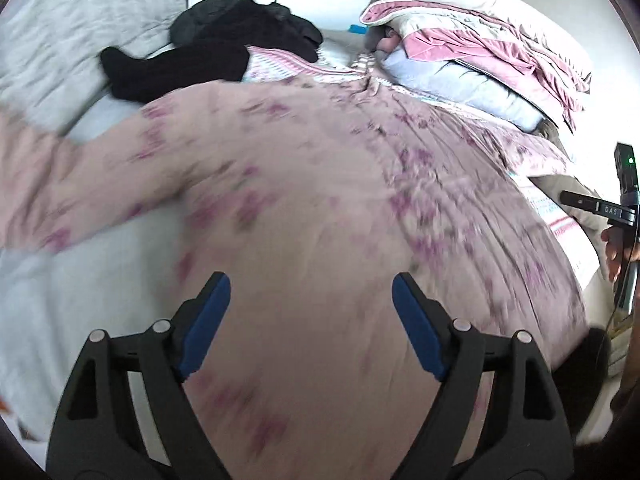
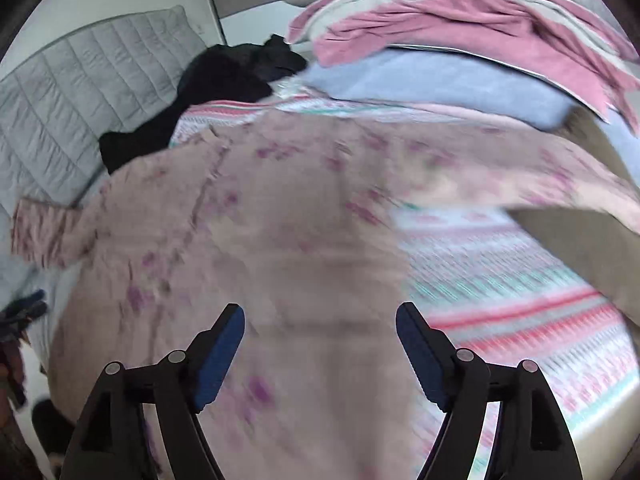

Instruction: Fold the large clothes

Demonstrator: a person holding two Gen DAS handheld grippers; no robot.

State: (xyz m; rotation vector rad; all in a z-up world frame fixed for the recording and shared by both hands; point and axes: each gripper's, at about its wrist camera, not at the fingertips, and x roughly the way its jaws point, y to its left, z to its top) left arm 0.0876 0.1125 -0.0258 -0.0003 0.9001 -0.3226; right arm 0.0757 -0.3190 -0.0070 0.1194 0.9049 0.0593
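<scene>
A large pale pink garment with purple flowers (image 1: 304,184) lies spread across the bed, one sleeve stretched out to the left (image 1: 48,184). My left gripper (image 1: 311,292) hovers above its lower part, open, with nothing between its blue pads. In the right wrist view the same flowered garment (image 2: 256,232) fills the middle, its button line running down the left side. My right gripper (image 2: 320,320) also stands open above the cloth and holds nothing. The other hand's gripper body (image 1: 624,208) shows at the right edge of the left wrist view.
A heap of black clothes (image 1: 224,52) lies at the far side of the bed. Folded pink and grey bedding (image 1: 480,48) on a light blue pillow (image 2: 432,80) sits at the back right. A grey quilted pad (image 2: 80,104) is on the left. A striped sheet (image 2: 500,280) covers the bed.
</scene>
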